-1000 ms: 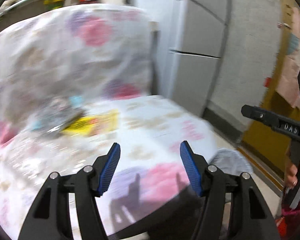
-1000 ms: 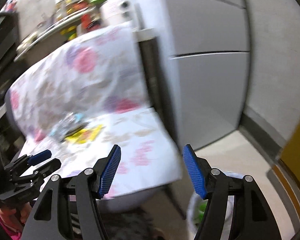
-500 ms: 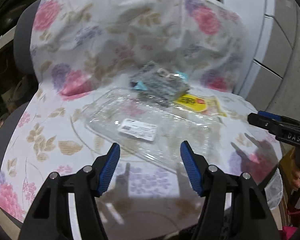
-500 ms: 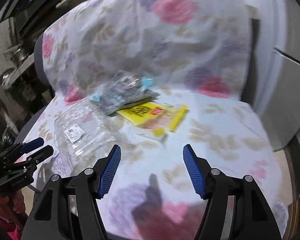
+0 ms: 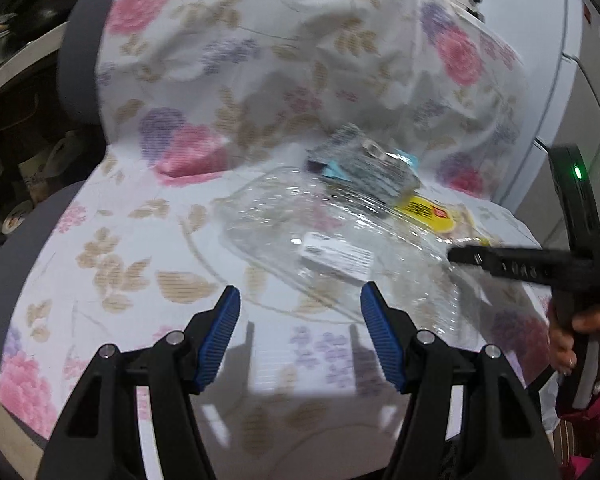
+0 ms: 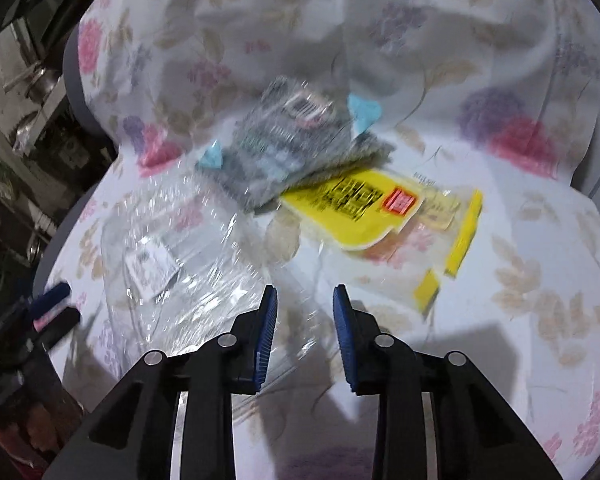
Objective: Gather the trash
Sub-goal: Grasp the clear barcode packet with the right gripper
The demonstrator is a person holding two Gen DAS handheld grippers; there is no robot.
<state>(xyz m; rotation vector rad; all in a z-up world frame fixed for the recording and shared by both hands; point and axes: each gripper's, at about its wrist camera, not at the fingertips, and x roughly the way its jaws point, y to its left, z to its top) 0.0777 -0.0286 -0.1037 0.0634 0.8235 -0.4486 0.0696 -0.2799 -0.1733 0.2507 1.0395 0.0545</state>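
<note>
Trash sits in a loose pile on the seat of a chair (image 5: 72, 240) draped in a floral cover (image 6: 540, 240): a clear plastic wrapper (image 6: 172, 264) with a white label, a grey patterned packet (image 6: 288, 152) behind it, and a yellow packet (image 6: 364, 208) to the side. Right gripper (image 6: 305, 330) angles steeply down over the seat, its blue fingers (image 6: 267, 332) closing now, the near edge of the clear plastic wrapper lying just under and between them; whether the pads touch it yet, I cannot tell. Left gripper (image 5: 300, 338) hangs tilted down on the other side, fingers (image 5: 220, 336) held well apart with nothing in them, the wrapper's labelled end (image 5: 336, 258) just ahead of the tips. A hand (image 5: 572, 336) grips the right tool's handle at the frame edge.
</note>
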